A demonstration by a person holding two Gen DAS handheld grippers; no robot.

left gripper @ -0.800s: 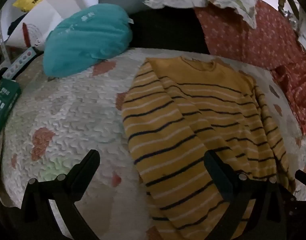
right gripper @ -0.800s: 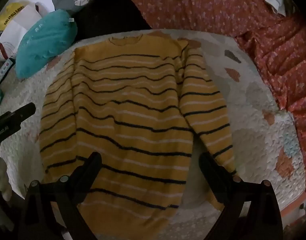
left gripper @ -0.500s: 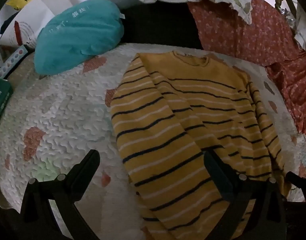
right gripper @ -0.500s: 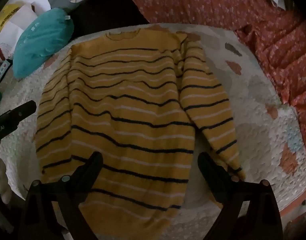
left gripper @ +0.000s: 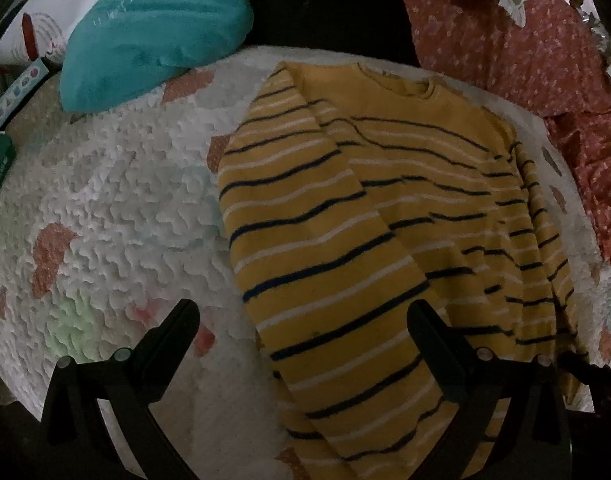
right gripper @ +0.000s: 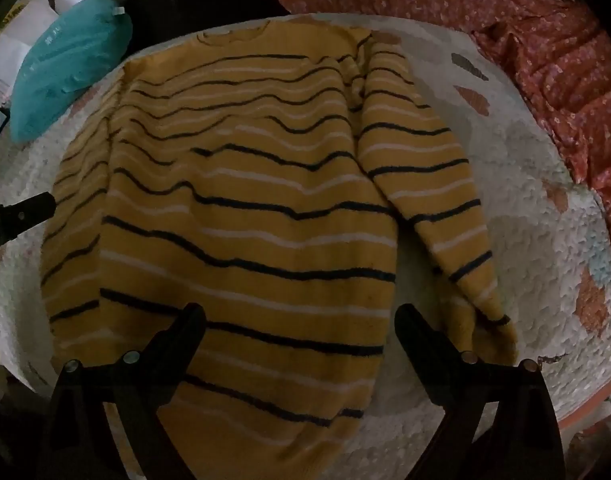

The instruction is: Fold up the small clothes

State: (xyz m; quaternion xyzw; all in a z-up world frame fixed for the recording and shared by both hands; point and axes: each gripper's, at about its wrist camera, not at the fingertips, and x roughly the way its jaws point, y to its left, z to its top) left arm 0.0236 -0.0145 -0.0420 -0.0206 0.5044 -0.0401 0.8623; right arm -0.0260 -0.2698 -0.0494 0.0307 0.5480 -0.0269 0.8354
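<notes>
A yellow sweater (right gripper: 241, 200) with dark and white stripes lies flat, neck away from me, on a white quilted bedspread (right gripper: 525, 240). It also shows in the left wrist view (left gripper: 365, 240). Its right sleeve (right gripper: 433, 200) lies angled out from the body; its left sleeve (left gripper: 305, 220) lies along the body. My right gripper (right gripper: 299, 320) is open and empty, hovering above the sweater's hem. My left gripper (left gripper: 303, 316) is open and empty, above the left sleeve's lower part. The left gripper's finger shows at the right wrist view's left edge (right gripper: 21, 216).
A teal cushion (left gripper: 145, 36) lies at the bedspread's far left. A red flowered cloth (right gripper: 545, 48) runs along the far and right sides. Boxes and papers (left gripper: 21, 60) sit at the far left. A dark gap (left gripper: 325, 12) lies behind the sweater's neck.
Both grippers have moved forward and lower toward the sweater, which looks larger in both views. The sweater has not moved. Both grippers stay open.
</notes>
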